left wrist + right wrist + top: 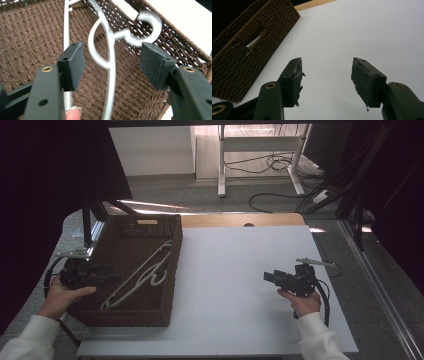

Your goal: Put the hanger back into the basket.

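White plastic hanger (142,272) lying flat in the brown woven basket (127,317), long axis running roughly 7 to 1 o'clock in the high view, hook end toward the basket's right wall. Seen along the left gripper (111,58): hanger's curved arm right between the pads, hook (146,31) off around 1 o'clock, jaws spread wide with nothing pinched. Clearly the nearer hand, hovering over the basket's left rim, pointing inward. Right gripper (272,277) well apart at 3 o'clock over the bare white table (235,270), jaws open and empty, aimed left toward the basket.
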The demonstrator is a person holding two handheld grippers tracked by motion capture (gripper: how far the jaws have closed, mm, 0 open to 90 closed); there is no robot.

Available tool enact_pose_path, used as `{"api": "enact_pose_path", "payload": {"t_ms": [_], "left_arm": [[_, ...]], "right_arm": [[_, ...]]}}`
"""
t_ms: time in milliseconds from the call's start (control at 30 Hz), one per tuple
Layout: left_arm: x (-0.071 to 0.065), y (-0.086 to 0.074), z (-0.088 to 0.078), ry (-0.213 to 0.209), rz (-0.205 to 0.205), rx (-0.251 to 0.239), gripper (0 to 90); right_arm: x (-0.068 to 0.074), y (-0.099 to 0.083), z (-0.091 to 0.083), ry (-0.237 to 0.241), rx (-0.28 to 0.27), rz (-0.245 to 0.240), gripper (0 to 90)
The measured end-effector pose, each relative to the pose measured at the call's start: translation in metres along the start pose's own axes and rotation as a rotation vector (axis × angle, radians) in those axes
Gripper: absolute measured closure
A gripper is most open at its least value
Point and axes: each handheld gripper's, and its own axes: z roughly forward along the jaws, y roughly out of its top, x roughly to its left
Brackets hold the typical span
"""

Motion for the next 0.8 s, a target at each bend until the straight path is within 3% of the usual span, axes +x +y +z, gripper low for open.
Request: {"api": "enact_pose_path", "payload": {"t_ms": [233, 467, 633, 800], "left_arm": [[-0.019, 0.007, 0.001, -0.004, 0.004, -0.059, 30.1], [-0.048, 0.009, 0.001, 0.03, 0.024, -0.132, 28.1], [-0.08, 0.004, 0.013, 0.101, 0.087, -0.109, 27.4], [-0.103, -0.001, 0.023, 0.093, 0.118, -0.104, 27.3]], "right_arm": [[0.0, 0.001, -0.001, -0.005, 0.001, -0.052, 40.3], [0.004, 0.002, -0.004, 0.011, -0.003, -0.123, 35.7], [0.012, 0.001, -0.013, 0.029, -0.012, -0.203, 31.7], [0.011, -0.004, -0.023, 0.01, 0.0, -0.273, 28.3]]}}
